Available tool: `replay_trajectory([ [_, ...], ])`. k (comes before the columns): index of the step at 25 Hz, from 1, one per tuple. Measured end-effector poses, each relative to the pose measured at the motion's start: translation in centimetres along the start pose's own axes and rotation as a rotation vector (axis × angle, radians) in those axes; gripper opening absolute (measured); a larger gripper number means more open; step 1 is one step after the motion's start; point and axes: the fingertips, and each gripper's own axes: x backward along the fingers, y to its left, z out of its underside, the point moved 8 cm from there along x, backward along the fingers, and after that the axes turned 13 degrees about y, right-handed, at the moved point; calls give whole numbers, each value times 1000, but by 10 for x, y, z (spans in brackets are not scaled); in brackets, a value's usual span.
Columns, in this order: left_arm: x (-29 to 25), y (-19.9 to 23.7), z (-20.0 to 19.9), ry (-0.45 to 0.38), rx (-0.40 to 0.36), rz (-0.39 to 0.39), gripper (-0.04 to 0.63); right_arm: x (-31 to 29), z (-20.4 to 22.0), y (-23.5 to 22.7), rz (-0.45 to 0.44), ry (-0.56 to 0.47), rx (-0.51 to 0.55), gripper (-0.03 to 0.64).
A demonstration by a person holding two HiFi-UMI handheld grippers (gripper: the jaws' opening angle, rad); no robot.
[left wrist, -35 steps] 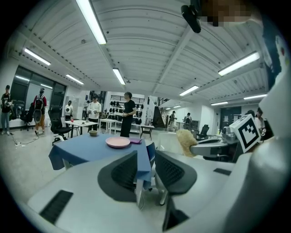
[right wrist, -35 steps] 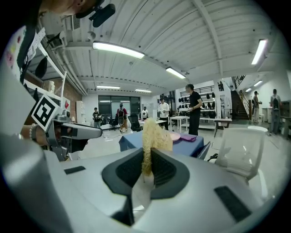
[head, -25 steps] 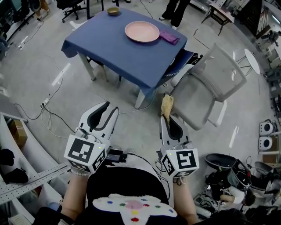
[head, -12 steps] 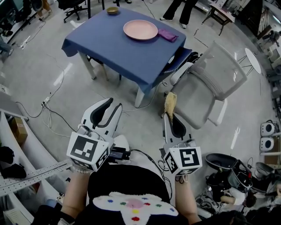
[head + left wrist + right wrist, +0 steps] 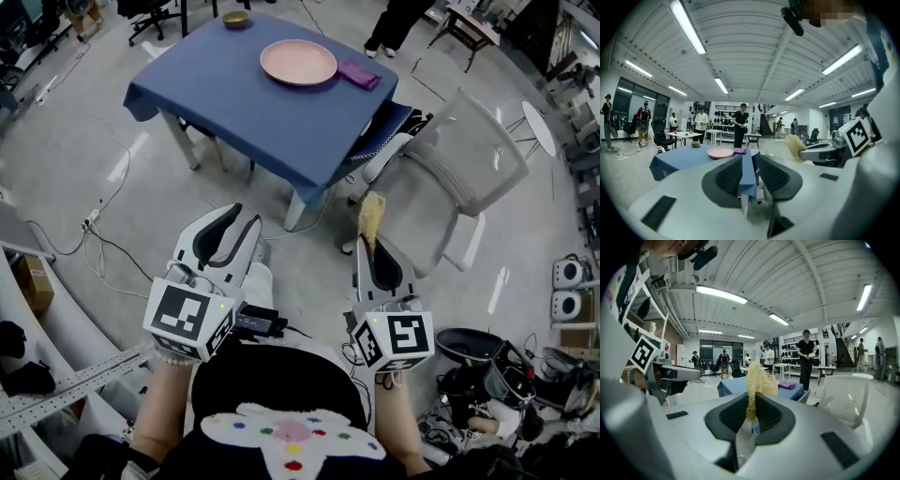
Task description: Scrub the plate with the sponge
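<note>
Two edges shape the room we have. One is the near corner of the square table under a blue cloth [image 5: 234, 94], which lies ahead of the left gripper [image 5: 239, 225] across a stretch of bare grey floor [image 5: 84, 159]. The other is the white swivel chair with a translucent back [image 5: 459, 169], just ahead and to the right of the right gripper [image 5: 369, 246].

Between that corner and the white chair we see a second chair with a dark blue seat [image 5: 389, 127] pushed under the table's edge, so the way straight ahead of the right gripper is tight. The floor ahead and to the left of the left gripper is open apart from thin cables [image 5: 92, 228].

The round pink plate [image 5: 298, 62] sits on the cloth well beyond both grippers, with a folded purple cloth [image 5: 360, 74] just beside it on the right and a small brown bowl [image 5: 235, 18] at the far corner.

Our left gripper's jaws have just eased in slightly yet stand spread, with nothing between them. Our right gripper's jaws pinch the pale yellow fibrous sponge [image 5: 371, 211], which sticks out past their tips.
</note>
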Motion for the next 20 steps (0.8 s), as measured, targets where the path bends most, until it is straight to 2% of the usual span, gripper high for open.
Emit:
replay_trajectory([
  [20,-144,133,-67,48,16,72,112,-168,-87,-36,43,39,-21,40],
])
